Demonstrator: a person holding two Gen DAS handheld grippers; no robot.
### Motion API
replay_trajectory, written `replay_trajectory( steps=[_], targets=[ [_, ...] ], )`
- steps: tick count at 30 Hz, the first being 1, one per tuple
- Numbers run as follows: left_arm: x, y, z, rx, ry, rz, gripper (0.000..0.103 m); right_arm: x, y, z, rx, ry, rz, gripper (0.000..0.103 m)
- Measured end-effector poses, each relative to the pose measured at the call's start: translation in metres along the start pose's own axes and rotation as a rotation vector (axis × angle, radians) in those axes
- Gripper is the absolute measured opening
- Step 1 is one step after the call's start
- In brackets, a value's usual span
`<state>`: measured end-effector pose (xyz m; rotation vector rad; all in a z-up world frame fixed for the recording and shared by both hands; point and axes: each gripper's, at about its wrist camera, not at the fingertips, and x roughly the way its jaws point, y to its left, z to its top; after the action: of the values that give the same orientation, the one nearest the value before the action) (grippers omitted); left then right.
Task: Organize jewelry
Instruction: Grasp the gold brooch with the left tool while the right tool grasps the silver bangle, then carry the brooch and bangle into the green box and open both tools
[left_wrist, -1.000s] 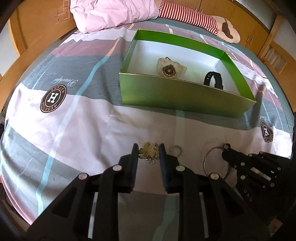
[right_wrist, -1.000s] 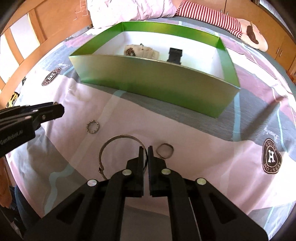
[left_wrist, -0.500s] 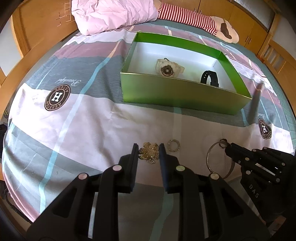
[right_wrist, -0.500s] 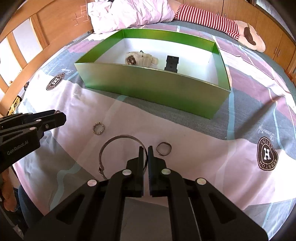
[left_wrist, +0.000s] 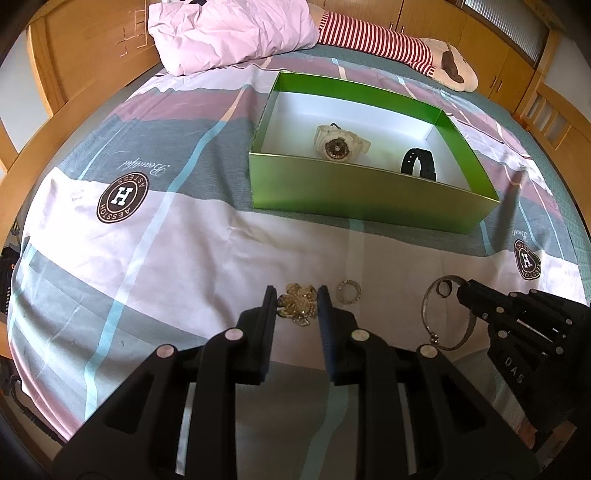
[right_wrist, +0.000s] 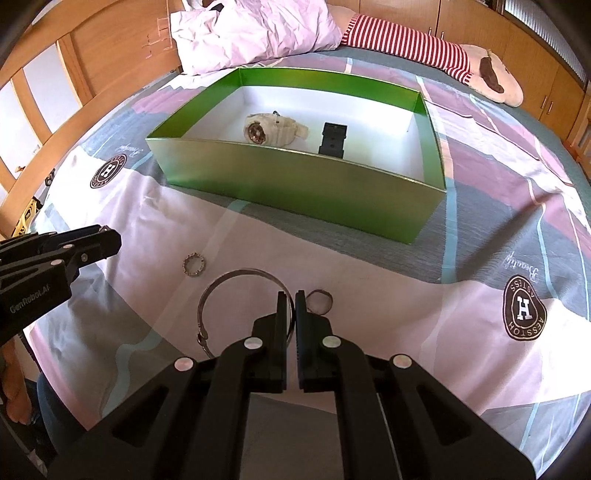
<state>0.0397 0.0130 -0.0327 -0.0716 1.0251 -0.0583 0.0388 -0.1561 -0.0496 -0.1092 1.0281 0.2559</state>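
My left gripper (left_wrist: 297, 293) is shut on a gold flower brooch (left_wrist: 298, 304) and holds it above the bedspread. My right gripper (right_wrist: 290, 297) is shut on the rim of a thin silver bangle (right_wrist: 221, 286), which also shows in the left wrist view (left_wrist: 428, 310). A small beaded ring (left_wrist: 349, 291) lies between them, seen too in the right wrist view (right_wrist: 194, 265). A plain ring (right_wrist: 320, 301) lies just right of my right fingers. The green box (left_wrist: 365, 192) holds a cream watch (left_wrist: 338, 144) and a black watch (left_wrist: 419, 164).
A patterned bedspread (left_wrist: 155, 258) covers the bed. A pink pillow (left_wrist: 236, 33) and a striped plush toy (left_wrist: 376, 37) lie beyond the box. Wooden bed rails and cupboards surround the bed.
Both grippers have risen and drawn back a little, each still holding its piece. The box now looks farther away.
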Motion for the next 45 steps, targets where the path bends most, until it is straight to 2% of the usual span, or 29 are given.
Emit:
replay_trajectory(
  steps=[12,20,28,32,36,38,41,45],
  targets=[
    [0.004,0.000,-0.001,0.001,0.009,-0.002,0.022,-0.002,-0.002,0.000,0.012,-0.002,-0.012,0.004],
    [0.002,0.018,0.002,-0.044,0.002,0.005,0.022,-0.007,-0.006,0.006,0.021,-0.022,-0.018,0.004],
    [0.009,0.013,0.006,-0.035,0.010,-0.017,0.022,-0.002,-0.008,0.007,0.029,-0.016,-0.013,0.004],
    [0.009,0.005,0.030,-0.020,-0.012,-0.053,0.022,-0.017,-0.020,0.033,0.052,-0.082,-0.007,0.004],
    [0.000,-0.002,0.073,-0.008,-0.071,-0.113,0.022,-0.029,-0.035,0.066,0.077,-0.154,-0.028,0.004],
    [0.000,-0.008,0.099,0.021,-0.102,-0.116,0.022,-0.026,-0.043,0.083,0.095,-0.182,-0.041,0.004],
    [0.010,-0.009,0.130,0.032,-0.102,-0.139,0.022,-0.013,-0.052,0.100,0.134,-0.178,-0.055,0.004],
    [0.042,-0.012,0.148,0.046,-0.068,-0.153,0.022,0.013,-0.058,0.110,0.160,-0.150,-0.072,0.004]
  ],
)
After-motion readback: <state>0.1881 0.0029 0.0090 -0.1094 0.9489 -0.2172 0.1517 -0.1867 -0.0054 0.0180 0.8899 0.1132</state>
